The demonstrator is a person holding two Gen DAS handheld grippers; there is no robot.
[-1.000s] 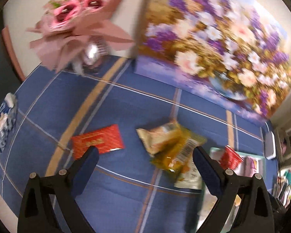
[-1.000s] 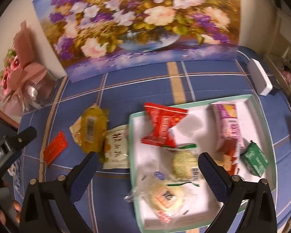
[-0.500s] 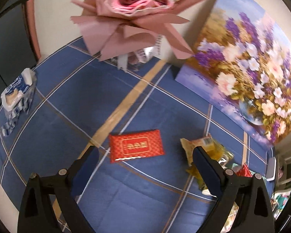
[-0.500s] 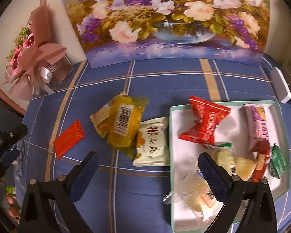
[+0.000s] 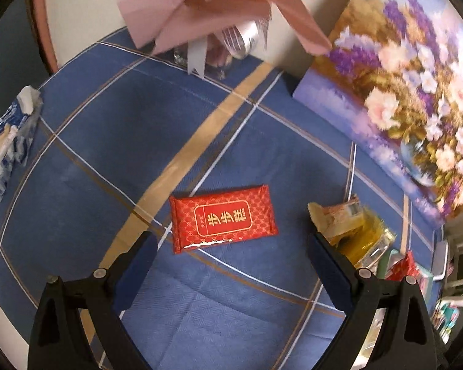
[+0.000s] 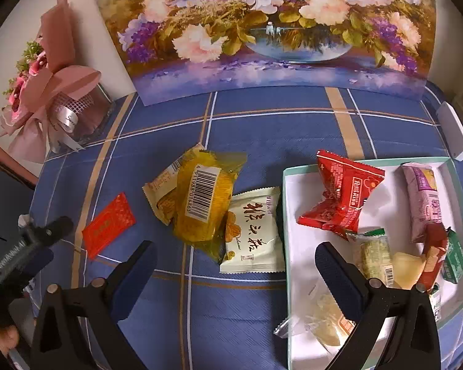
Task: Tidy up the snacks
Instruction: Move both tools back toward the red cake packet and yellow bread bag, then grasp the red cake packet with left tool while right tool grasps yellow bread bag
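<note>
Hovering above the blue plaid tabletop (image 5: 86, 141), the left gripper (image 5: 230, 251) has its fingers (image 5: 139, 265) spread wide and holds nothing. A flat red packet (image 5: 222, 219) with gold lettering lies on the cloth just ahead of and between those fingers, not touching either one. To the right of the red packet, a beige wrapper and a yellow snack bag (image 5: 359, 236) sit behind the right-hand finger, partly hidden by it. Far left of the red packet a blue-and-white tissue pack (image 5: 9, 135) rests near the tabletop's edge.

The right gripper (image 6: 233, 273) also has its fingers (image 6: 339, 274) wide apart and empty. Between them lies a pale green snack packet (image 6: 253, 234), its right edge just beside the white tray (image 6: 296, 265). The yellow snack bag (image 6: 205, 199), barcode up, overlaps that packet's left side and lies on a beige wrapper (image 6: 162, 191). Left of this pile, well apart, is the red packet (image 6: 108, 225), with the left gripper (image 6: 24, 252) just beside it. In the tray, right of the pale green packet, lie a red candy-shaped bag (image 6: 339, 197), a pink bar (image 6: 423, 197), a small green box (image 6: 453, 256) and several clear-wrapped pieces (image 6: 324, 323). Behind the tray stands a flower painting (image 6: 262, 30), with a pink bouquet (image 6: 46, 92) at its left.
</note>
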